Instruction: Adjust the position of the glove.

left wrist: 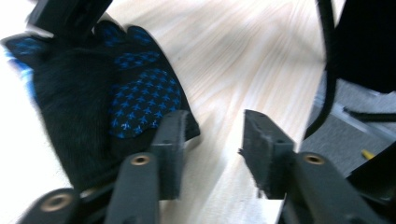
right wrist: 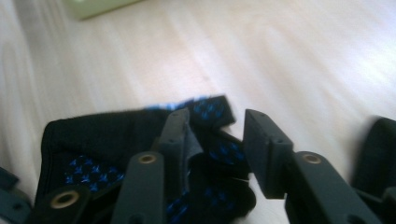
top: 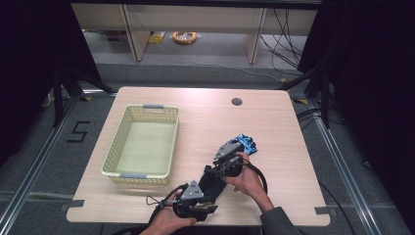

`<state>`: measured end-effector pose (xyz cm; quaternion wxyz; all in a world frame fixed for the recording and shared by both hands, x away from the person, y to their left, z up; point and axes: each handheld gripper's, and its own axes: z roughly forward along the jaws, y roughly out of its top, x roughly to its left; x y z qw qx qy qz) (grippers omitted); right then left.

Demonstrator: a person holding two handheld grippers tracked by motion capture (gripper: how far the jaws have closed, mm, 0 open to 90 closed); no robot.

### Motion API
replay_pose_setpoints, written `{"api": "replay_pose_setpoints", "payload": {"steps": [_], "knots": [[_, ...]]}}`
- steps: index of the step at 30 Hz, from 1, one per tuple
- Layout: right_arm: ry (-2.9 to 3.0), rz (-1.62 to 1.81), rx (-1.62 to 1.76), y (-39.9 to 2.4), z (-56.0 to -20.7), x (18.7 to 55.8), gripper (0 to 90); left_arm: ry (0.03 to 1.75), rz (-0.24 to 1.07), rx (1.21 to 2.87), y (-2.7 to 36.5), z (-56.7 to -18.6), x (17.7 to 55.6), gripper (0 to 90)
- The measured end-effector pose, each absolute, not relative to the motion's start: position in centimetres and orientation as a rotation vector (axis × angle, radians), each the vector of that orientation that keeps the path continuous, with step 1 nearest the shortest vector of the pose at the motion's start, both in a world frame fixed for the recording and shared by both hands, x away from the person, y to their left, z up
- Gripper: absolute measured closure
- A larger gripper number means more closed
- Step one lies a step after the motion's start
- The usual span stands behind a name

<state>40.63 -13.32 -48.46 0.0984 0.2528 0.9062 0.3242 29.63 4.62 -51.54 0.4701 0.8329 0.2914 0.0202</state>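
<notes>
Near the table's front edge, both grippers — left (left wrist: pixel 212 140), right (right wrist: pixel 215 140) — gape half-open over the glove (left wrist: pixel 93 98).

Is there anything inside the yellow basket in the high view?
No, the yellow basket shows a bare bottom, and the black and blue glove lies on the table to its right.

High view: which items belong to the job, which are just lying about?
In the job:
black-and-blue glove
left gripper, fingers apart
right gripper, fingers apart
yellow basket, probably

Lying about:
cable coil on the floor
</notes>
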Motion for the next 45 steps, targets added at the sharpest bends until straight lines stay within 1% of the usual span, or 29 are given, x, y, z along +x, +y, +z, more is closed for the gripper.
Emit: {"api": "replay_pose_setpoints", "payload": {"steps": [1,2,4,5,8,9,11,12,13,14,15,19,22,23,25,29,34,35,41,45], "knots": [[2.617,1.016,0.827,-14.6,-48.0,40.8,56.6,0.672,0.040,2.044,5.0,-50.9,29.7,52.0],[2.609,1.046,0.837,-15.1,-47.8,40.9,56.5,0.686,0.020,2.026,5.1,-50.8,29.6,50.7],[2.594,1.078,0.847,-15.6,-47.7,41.0,56.2,0.691,0.024,2.019,5.2,-50.6,29.6,48.6],[2.558,1.078,0.885,-16.6,-47.4,41.2,54.5,0.698,0.025,1.999,5.8,-50.4,29.8,47.2],[2.524,1.088,0.912,-17.5,-47.1,41.5,54.3,0.711,0.031,2.004,6.5,-50.2,30.0,44.6],[2.527,1.071,0.931,-18.0,-46.7,41.6,54.0,0.740,0.036,2.005,7.2,-50.0,30.2,44.6],[2.449,1.010,1.013,-19.4,-46.2,41.9,54.0,0.801,0.031,1.985,8.4,-50.0,30.4,41.4],[2.449,1.010,1.013,-19.4,-46.2,41.9,54.0,0.801,0.031,1.985,8.4,-50.0,30.4,41.3],[2.406,0.967,1.057,-20.1,-46.2,42.1,53.9,0.818,0.056,1.975,9.3,-50.0,30.5,40.8],[2.388,0.954,1.058,-20.4,-46.4,42.3,53.8,0.825,0.045,1.979,9.7,-49.8,30.4,40.2],[2.380,0.943,1.112,-20.5,-46.4,42.3,53.8,0.834,0.067,1.972,10.0,-49.8,30.4,39.5],[2.351,0.911,1.179,-21.0,-46.8,42.7,53.7,0.844,0.054,1.981,11.1,-49.6,29.7,35.3],[2.332,0.925,1.211,-21.0,-47.0,43.0,53.2,0.850,0.063,1.982,11.5,-49.7,29.5,32.6],[2.321,0.943,1.259,-21.1,-47.2,43.4,52.2,0.888,0.051,1.983,12.0,-49.8,29.3,32.0],[2.305,0.975,1.298,-21.1,-47.6,43.9,52.2,0.882,0.058,1.986,12.3,-50.0,29.3,31.2],[2.279,0.990,1.376,-20.8,-48.1,45.0,51.7,0.904,0.049,2.003,12.9,-50.3,29.2,30.5],[2.266,0.972,1.357,-20.1,-48.7,46.2,51.4,0.913,0.040,2.001,13.0,-50.5,29.1,30.0],[2.262,0.974,1.404,-20.0,-48.9,46.3,52.0,0.911,0.040,2.001,12.9,-50.5,29.1,30.0],[2.172,0.891,1.448,-20.4,-48.7,47.1,52.2,0.907,0.040,2.006,13.0,-50.5,29.0,29.7],[2.185,0.838,1.497,-20.7,-49.8,47.8,54.1,0.909,0.030,2.021,13.1,-50.5,29.0,29.6]]}}
